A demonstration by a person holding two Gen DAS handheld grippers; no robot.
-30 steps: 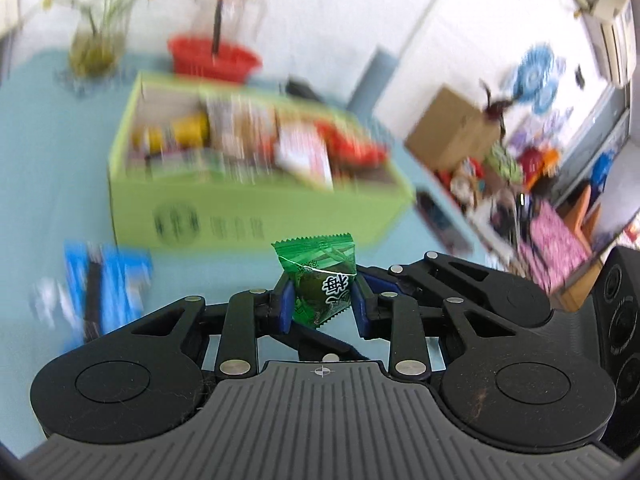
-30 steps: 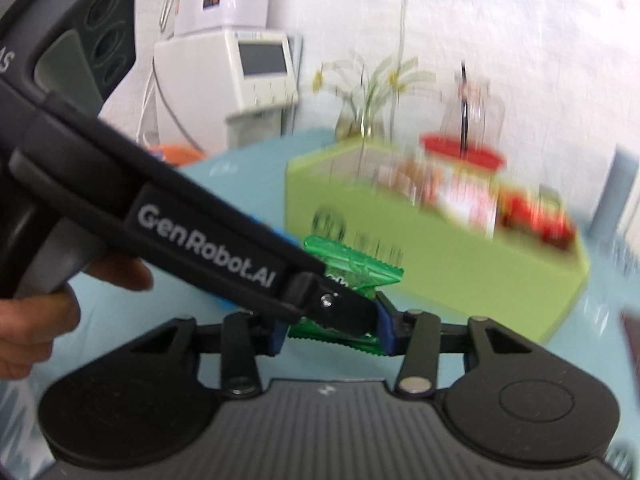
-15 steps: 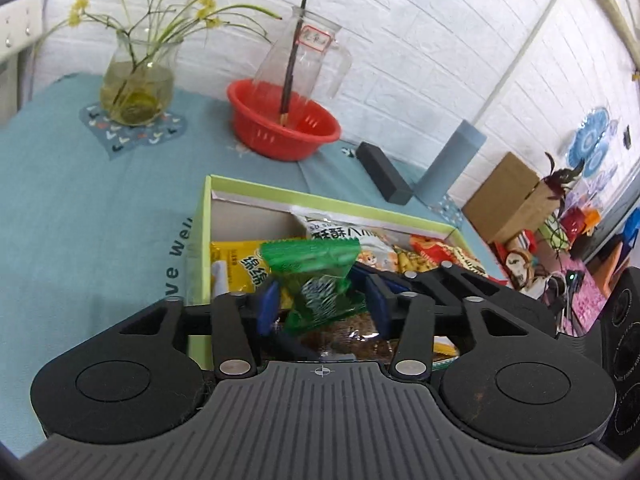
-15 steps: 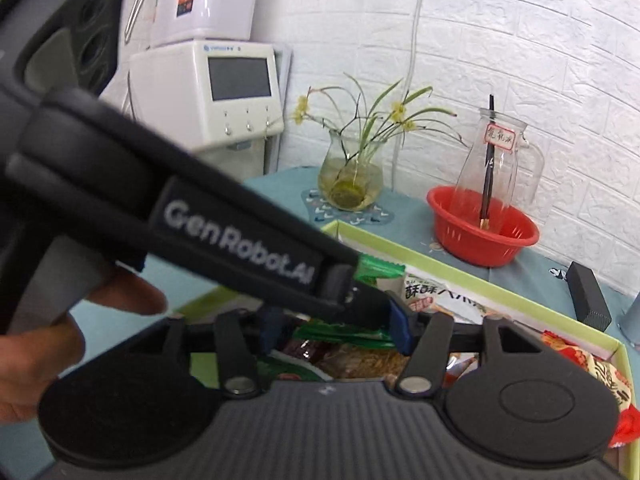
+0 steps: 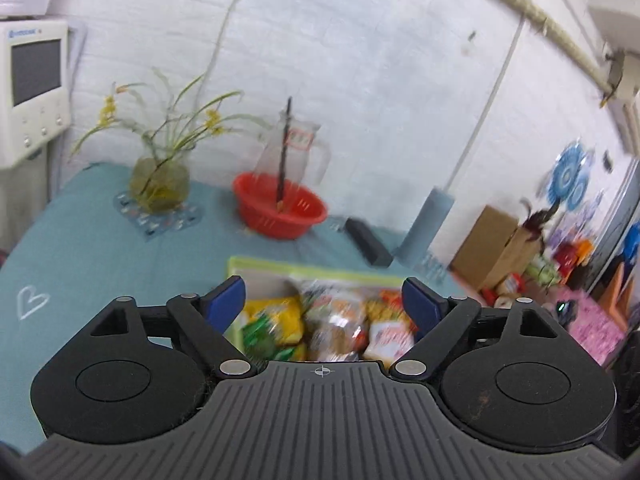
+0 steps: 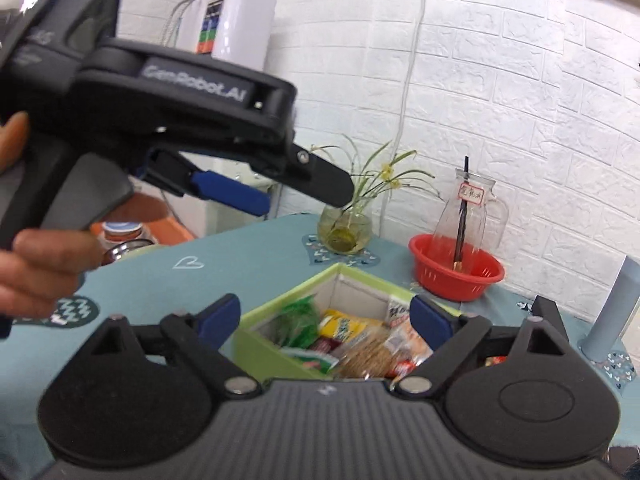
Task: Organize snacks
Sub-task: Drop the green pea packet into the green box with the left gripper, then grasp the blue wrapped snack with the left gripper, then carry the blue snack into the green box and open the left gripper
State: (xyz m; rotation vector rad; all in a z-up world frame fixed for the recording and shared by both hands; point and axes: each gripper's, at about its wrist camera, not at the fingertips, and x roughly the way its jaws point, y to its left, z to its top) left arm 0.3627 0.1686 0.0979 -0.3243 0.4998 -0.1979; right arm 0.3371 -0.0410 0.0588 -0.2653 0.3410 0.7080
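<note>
The lime green snack box (image 6: 280, 312) sits on the teal tablecloth, filled with several snack packets; it also shows in the left wrist view (image 5: 280, 266). A green packet (image 6: 296, 320) lies in the box's near-left corner, and it appears blurred in the left wrist view (image 5: 260, 334). My left gripper (image 5: 324, 304) is open and empty above the box. My right gripper (image 6: 326, 316) is open and empty above the box. The left gripper's body (image 6: 180, 120) shows raised at upper left in the right wrist view, its blue pads apart.
A red basket (image 6: 456, 274) holding a glass jug (image 6: 468, 216) stands behind the box. A flower vase (image 6: 346, 232) stands on a mat at the back. A grey-blue cylinder (image 6: 616, 312) and a black block (image 5: 368, 242) are at the right. A white appliance (image 5: 32, 88) stands at the left.
My left gripper has opened and let go of the green packet, which now lies in the box. My right gripper has opened too. Both grippers have lifted.
</note>
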